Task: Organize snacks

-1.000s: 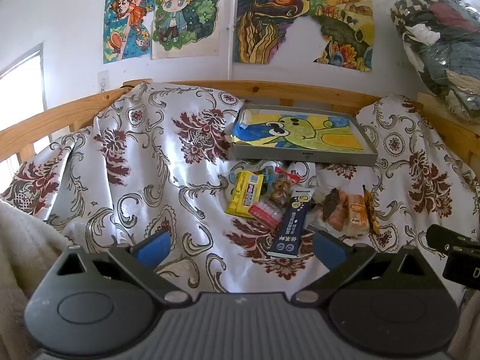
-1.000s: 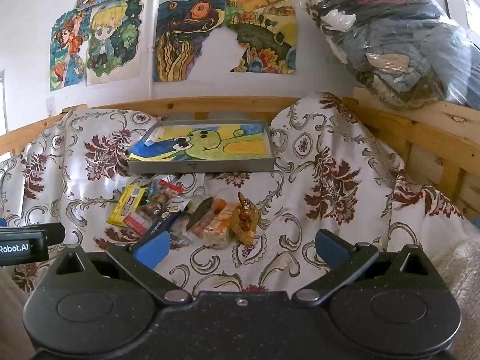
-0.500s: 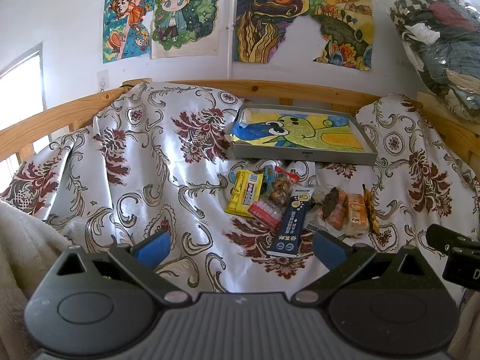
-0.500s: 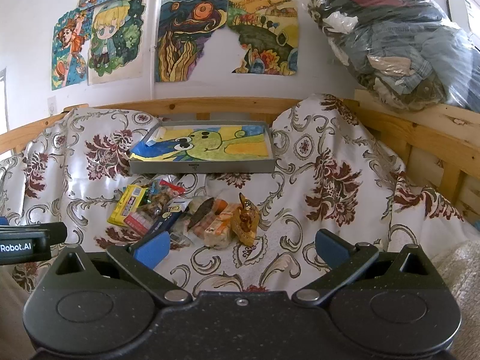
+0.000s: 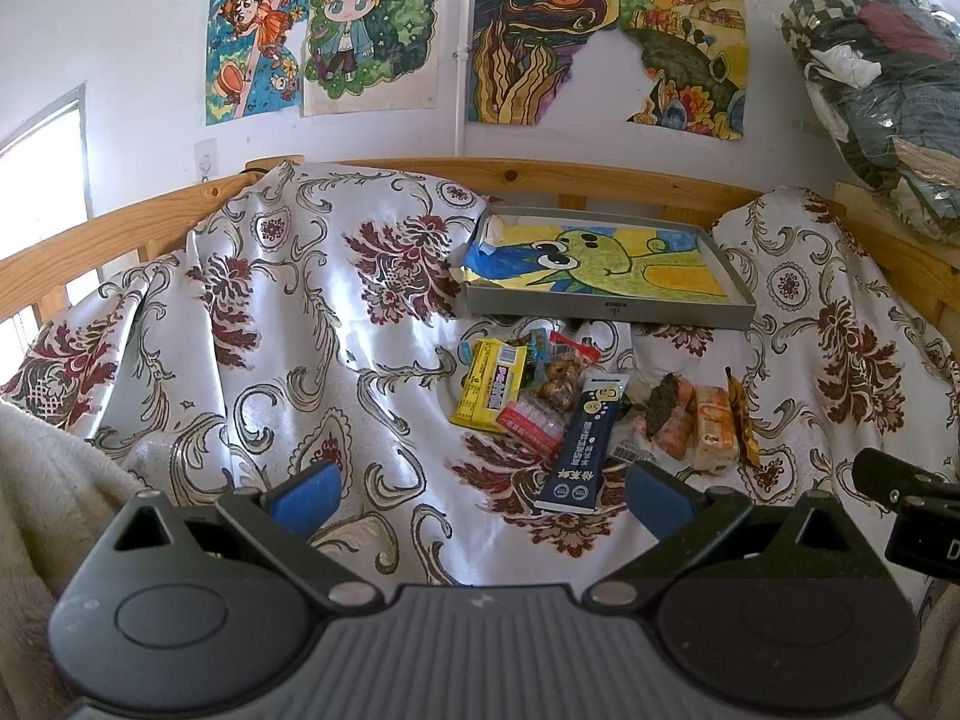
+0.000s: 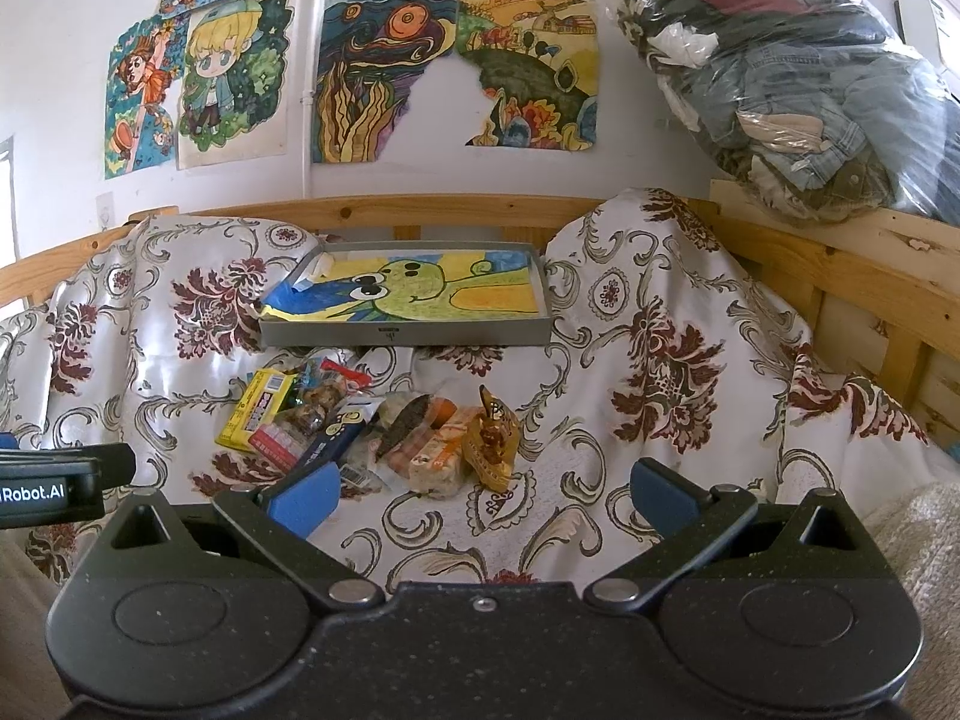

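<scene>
A heap of snack packets lies on the flowered cloth: a yellow pack (image 5: 491, 385) (image 6: 256, 409), a dark blue stick pack (image 5: 583, 441), a red-edged clear pack (image 5: 533, 423), an orange bun pack (image 5: 713, 427) (image 6: 441, 461) and a brown wrapper (image 6: 493, 438). Behind the heap rests a grey tray (image 5: 606, 307) (image 6: 408, 335) lined with a green cartoon drawing. My left gripper (image 5: 480, 495) hangs open in front of the heap, holding nothing. My right gripper (image 6: 479, 495) is open too, near the heap's right side.
Flowered cloth (image 5: 288, 324) drapes over a wooden bed frame (image 6: 852, 276). Drawings (image 5: 606, 42) cover the white wall. A clear bag of clothes (image 6: 798, 72) sits on the frame at the right. A fleece blanket (image 5: 42, 498) lies at the near left.
Both views have tilted slightly; the right wrist view now sits a little lower and nearer the snacks. Nothing on the cloth has moved, and both grippers stay open.
</scene>
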### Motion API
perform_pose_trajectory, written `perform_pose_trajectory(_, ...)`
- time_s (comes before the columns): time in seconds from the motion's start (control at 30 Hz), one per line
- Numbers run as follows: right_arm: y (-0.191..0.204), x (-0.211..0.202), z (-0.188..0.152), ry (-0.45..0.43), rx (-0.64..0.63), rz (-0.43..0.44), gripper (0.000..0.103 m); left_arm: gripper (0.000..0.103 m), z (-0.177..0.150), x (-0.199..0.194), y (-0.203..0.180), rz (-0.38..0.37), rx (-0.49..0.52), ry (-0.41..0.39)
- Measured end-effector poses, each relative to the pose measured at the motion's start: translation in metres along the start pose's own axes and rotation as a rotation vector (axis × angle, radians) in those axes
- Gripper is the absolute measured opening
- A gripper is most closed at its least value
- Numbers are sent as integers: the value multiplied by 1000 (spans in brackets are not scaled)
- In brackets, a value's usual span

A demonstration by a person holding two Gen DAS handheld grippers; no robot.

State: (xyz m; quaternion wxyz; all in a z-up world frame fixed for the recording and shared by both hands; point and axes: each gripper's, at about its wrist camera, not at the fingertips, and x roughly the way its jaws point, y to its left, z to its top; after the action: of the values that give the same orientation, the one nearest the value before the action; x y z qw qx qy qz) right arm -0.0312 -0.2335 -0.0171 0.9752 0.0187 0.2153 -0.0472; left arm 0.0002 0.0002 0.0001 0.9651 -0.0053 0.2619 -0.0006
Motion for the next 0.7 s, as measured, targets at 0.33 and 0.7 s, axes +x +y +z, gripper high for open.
perform_pose_trajectory(0.33, 0, 0, 0, 0, -1, 0, 102, 103, 0, 0, 0, 1, 0, 0)
perform_pose_trajectory(0.7, -1, 0, 0, 0, -2, -1, 102, 103, 0, 0, 0, 0, 0, 1)
